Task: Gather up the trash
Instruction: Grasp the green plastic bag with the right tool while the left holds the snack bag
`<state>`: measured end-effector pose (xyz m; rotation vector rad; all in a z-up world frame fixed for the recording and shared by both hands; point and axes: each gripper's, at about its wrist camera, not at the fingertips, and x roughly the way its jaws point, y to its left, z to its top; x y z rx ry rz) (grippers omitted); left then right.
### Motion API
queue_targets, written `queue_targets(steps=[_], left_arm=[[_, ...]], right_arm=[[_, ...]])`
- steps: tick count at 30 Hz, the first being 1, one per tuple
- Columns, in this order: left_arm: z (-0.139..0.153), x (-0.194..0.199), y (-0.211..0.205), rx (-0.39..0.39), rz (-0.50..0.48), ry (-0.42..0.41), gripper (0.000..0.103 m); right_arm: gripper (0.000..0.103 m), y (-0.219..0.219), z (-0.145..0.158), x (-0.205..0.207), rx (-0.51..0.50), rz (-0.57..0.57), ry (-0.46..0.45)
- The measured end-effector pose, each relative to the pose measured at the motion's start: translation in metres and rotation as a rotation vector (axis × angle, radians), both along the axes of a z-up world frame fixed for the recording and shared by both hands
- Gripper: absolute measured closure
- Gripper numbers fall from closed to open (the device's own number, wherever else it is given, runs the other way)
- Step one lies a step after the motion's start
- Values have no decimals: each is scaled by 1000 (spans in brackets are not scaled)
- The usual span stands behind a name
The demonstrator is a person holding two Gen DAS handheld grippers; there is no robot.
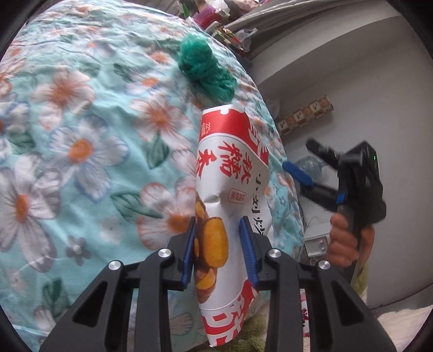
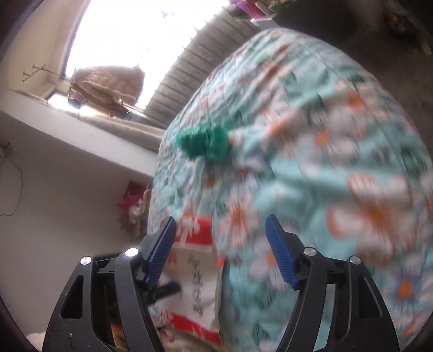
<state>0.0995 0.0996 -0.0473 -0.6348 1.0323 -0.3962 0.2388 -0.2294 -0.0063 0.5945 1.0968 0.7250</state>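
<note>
My left gripper (image 1: pixel 217 250) is shut on a white and red snack bag (image 1: pixel 230 173) with pictures of orange snacks, held upright over the edge of the floral bed cover (image 1: pixel 81 135). A green crumpled wad (image 1: pixel 205 70) lies on the cover beyond the bag. My right gripper (image 2: pixel 219 251) is open and empty, with the blurred snack bag (image 2: pixel 194 270) below its left finger and the green wad (image 2: pixel 205 142) further ahead. In the left wrist view the right gripper (image 1: pixel 303 168) hangs off the bed's right side, held by a hand (image 1: pixel 342 241).
The bed cover (image 2: pixel 324 162) fills most of both views. A white wall (image 1: pixel 365 81) and a patterned roll (image 1: pixel 305 115) stand right of the bed. A windowsill with a quilted item (image 2: pixel 108 81) lies at the left. Clutter (image 1: pixel 216 16) sits beyond the bed.
</note>
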Motion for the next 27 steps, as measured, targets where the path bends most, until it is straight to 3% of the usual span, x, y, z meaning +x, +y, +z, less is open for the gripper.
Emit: queue_targets(steps=[4,9,12,13,15,27], left_arm=[[1,-1,20,12,52,1,74],[3,3,38,16,90,12,74],[4,6,39,14,88,23,74],[1,6,37,17,84,23,74],[0,8,37,21,76,28,74],[-5,17,38,2,93,38,74]], right_arm=[[32,47,6,43,-71,19,-49],[34,93,-17,81,-125,45,-28],[63,105,-34,91,-134,60,12],[76,104,-39,92,-118,55,33],[82,100,-43,90,-69,41,60],[89,40,-31,51,54,-53,79]])
